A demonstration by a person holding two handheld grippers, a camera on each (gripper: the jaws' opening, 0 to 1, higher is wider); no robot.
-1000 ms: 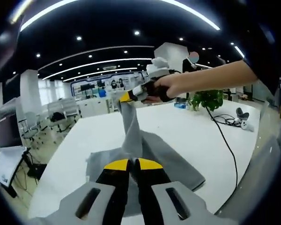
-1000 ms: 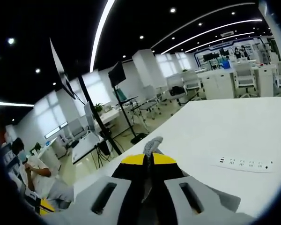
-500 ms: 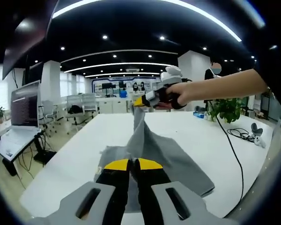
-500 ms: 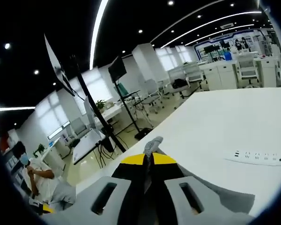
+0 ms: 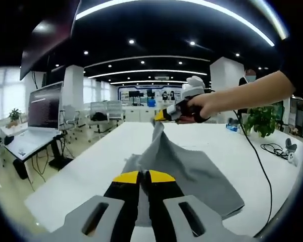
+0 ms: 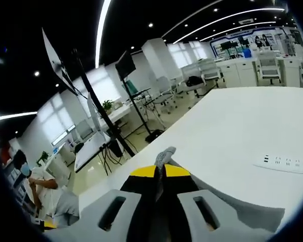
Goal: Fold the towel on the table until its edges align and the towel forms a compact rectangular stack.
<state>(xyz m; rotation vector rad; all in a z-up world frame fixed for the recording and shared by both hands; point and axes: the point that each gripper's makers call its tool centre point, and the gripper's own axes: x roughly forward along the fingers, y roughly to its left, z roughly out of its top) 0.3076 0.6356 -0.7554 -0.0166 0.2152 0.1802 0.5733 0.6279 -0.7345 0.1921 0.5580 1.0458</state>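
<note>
Left tool (image 5: 144,176) is pressed together on the near edge of the grey towel (image 5: 192,174), low over the white desk (image 5: 91,171). Right tool (image 5: 164,114), coming into the left gripper view in the person's hand (image 5: 202,107), pinches a far corner and holds it high, so the cloth rises from the desk in a tent running straight away from the left tool. That line is what the fold turns on, I'd say: the raised corner lies dead ahead of the left tool and has to travel toward it along that axis.

The right gripper view gives the close-up: right tool (image 6: 159,173) clamped tight, a tuft of towel (image 6: 164,154) poking out past the yellow tips. It also shows a power strip (image 6: 285,163) on the desk (image 6: 232,131), and a seated person (image 6: 28,189) off beyond the edge.
</note>
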